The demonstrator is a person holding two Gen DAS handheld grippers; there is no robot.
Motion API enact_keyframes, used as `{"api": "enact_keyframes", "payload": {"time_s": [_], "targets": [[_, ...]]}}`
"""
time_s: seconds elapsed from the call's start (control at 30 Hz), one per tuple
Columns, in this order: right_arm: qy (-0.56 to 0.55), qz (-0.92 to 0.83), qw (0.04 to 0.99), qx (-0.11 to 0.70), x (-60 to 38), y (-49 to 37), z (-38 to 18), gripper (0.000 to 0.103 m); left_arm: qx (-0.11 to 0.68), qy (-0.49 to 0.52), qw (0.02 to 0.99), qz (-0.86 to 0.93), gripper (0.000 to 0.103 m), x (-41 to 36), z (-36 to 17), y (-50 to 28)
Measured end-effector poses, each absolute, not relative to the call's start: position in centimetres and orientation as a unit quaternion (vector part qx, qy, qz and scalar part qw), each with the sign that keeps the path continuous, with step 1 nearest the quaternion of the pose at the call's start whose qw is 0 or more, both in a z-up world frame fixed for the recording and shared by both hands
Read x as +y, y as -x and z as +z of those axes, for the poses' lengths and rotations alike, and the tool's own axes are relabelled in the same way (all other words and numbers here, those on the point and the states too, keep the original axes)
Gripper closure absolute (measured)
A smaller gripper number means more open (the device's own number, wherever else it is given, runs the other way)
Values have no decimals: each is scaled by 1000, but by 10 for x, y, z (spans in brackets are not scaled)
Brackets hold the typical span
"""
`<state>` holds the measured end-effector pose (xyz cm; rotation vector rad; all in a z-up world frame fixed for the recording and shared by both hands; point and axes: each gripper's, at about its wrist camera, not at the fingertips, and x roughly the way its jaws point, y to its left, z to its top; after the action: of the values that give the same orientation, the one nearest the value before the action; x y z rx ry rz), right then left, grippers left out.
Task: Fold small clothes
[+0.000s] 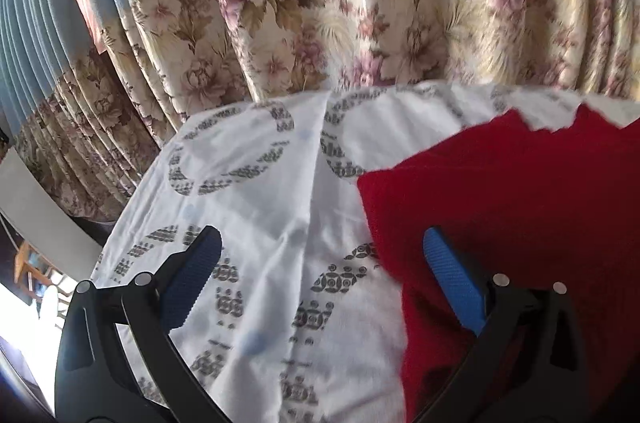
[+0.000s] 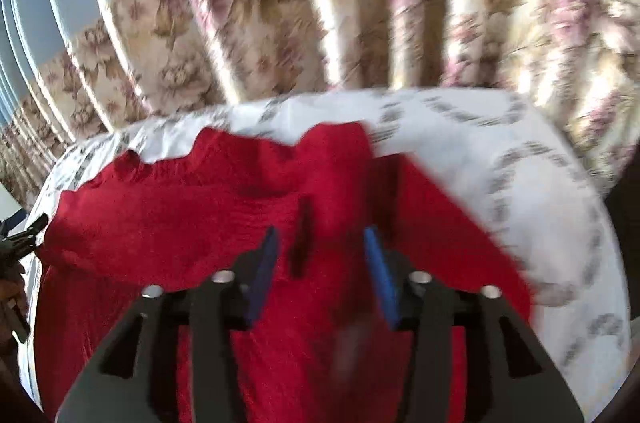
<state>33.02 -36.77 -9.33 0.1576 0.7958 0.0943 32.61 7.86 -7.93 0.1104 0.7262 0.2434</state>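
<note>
Motion blur smears the whole right wrist view, so the floral curtain (image 2: 280,35) loses its pattern detail. The red garment (image 2: 208,207) runs under the right gripper (image 2: 322,239) and off the lower edge.

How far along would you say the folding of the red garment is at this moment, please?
Early on. Done: the red garment lies spread on the patterned white sheet, though its far edge is still rumpled. In hand: nothing firmly; the left gripper is wide open at the garment's edge, and the right gripper hovers open above its middle. Left: essentially all the folds, since no neat fold shows yet.
</note>
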Motion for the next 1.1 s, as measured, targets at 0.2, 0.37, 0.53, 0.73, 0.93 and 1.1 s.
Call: {"api": "enact_keyframes", "payload": {"time_s": [0.2, 0.37, 0.53, 0.73, 0.93, 1.1], "targets": [[-73, 26, 920, 384, -432, -281, -89, 51, 322, -31, 941, 93, 3, 75, -47, -277], [-61, 49, 916, 393, -439, -252, -107, 51, 316, -28, 946, 66, 3, 53, -40, -244], [-55, 71, 906, 413, -426, -240, -128, 51, 323, -34, 945, 42, 3, 27, -48, -222], [-31, 51, 901, 429, -419, -241, -145, 58, 336, -33, 941, 38, 3, 18, -57, -211], [-12, 48, 903, 426, -420, -242, -143, 97, 331, -32, 942, 42, 3, 19, -51, -208], [-24, 22, 918, 394, -437, -237, -131, 98, 331, -31, 942, 43, 3, 19, -49, -208]]}}
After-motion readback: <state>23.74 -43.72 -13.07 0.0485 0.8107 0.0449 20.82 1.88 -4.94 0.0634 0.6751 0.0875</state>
